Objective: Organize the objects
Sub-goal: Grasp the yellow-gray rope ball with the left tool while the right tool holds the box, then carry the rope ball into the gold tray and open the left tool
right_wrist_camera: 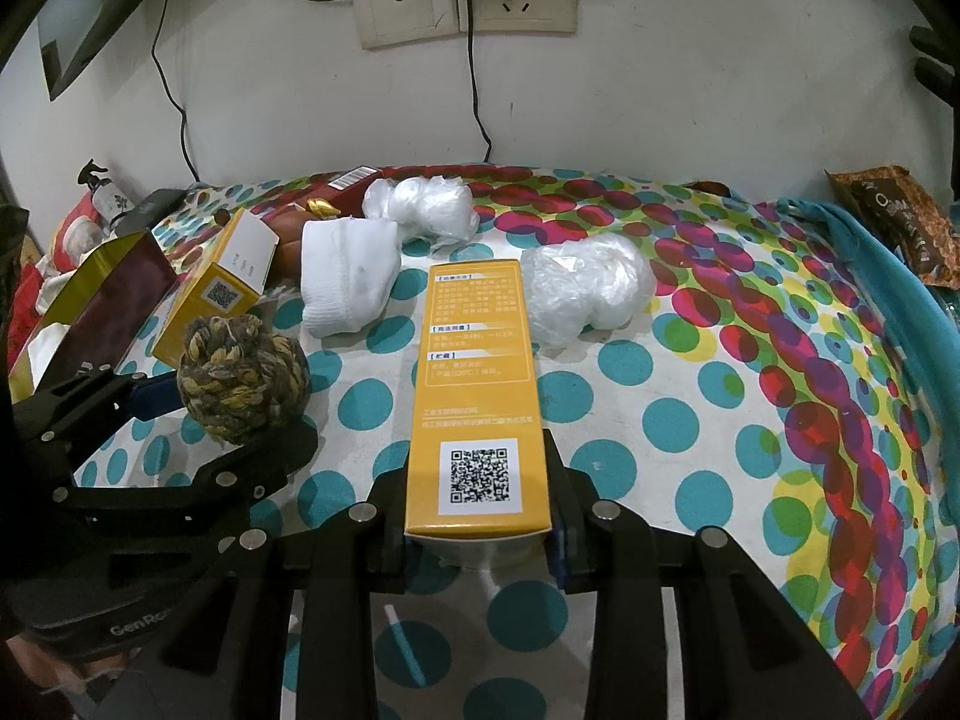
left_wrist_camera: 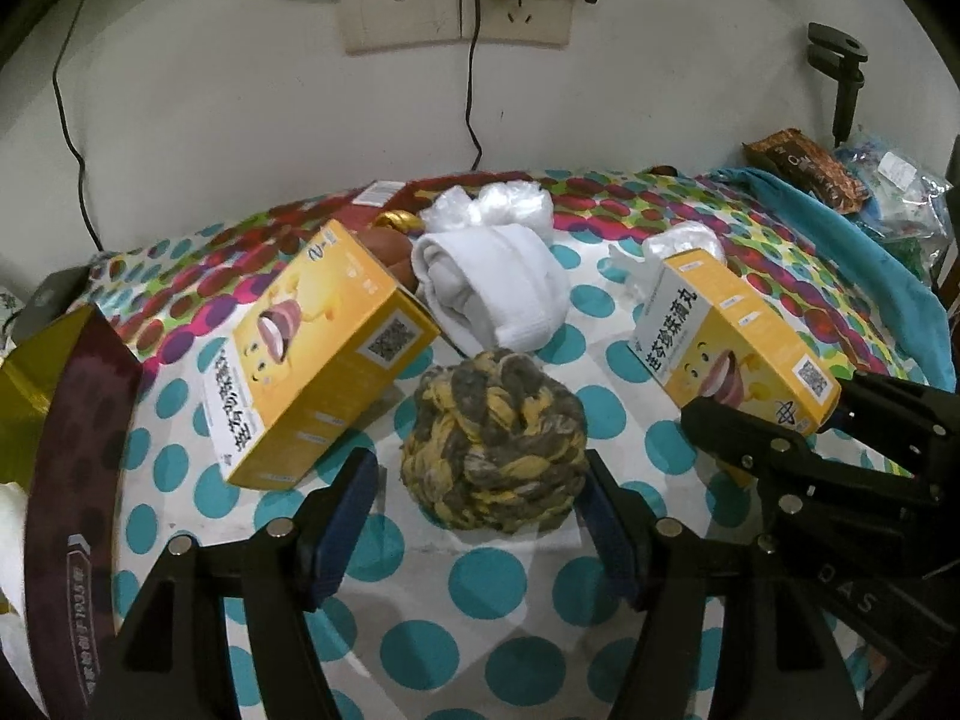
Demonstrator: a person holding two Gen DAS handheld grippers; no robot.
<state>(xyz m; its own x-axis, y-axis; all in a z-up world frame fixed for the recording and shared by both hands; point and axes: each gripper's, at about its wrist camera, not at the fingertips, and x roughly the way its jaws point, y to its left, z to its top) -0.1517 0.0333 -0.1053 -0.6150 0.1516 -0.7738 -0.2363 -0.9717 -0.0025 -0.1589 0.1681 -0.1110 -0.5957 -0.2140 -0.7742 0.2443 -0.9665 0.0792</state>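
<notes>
A yellow-grey rope ball (left_wrist_camera: pixel 492 441) lies on the dotted cloth between the fingers of my left gripper (left_wrist_camera: pixel 483 498), which is open around it, its pads beside the ball. My right gripper (right_wrist_camera: pixel 480 510) is shut on the near end of a yellow medicine box (right_wrist_camera: pixel 477 396); the same box shows in the left wrist view (left_wrist_camera: pixel 732 342) with the right gripper at its lower end. A second yellow box (left_wrist_camera: pixel 324 348) leans tilted at the left, also seen in the right wrist view (right_wrist_camera: pixel 219 276). A rolled white sock (left_wrist_camera: pixel 492 282) lies behind the ball.
Two crumpled clear plastic bags (right_wrist_camera: pixel 588 288) (right_wrist_camera: pixel 426 204) lie near the sock. A dark red and gold box (right_wrist_camera: pixel 102 306) stands at the left edge. A teal cloth (right_wrist_camera: pixel 888 276) and a brown snack packet (right_wrist_camera: pixel 900 222) lie at the right. Wall sockets with cables (right_wrist_camera: pixel 516 0) are behind.
</notes>
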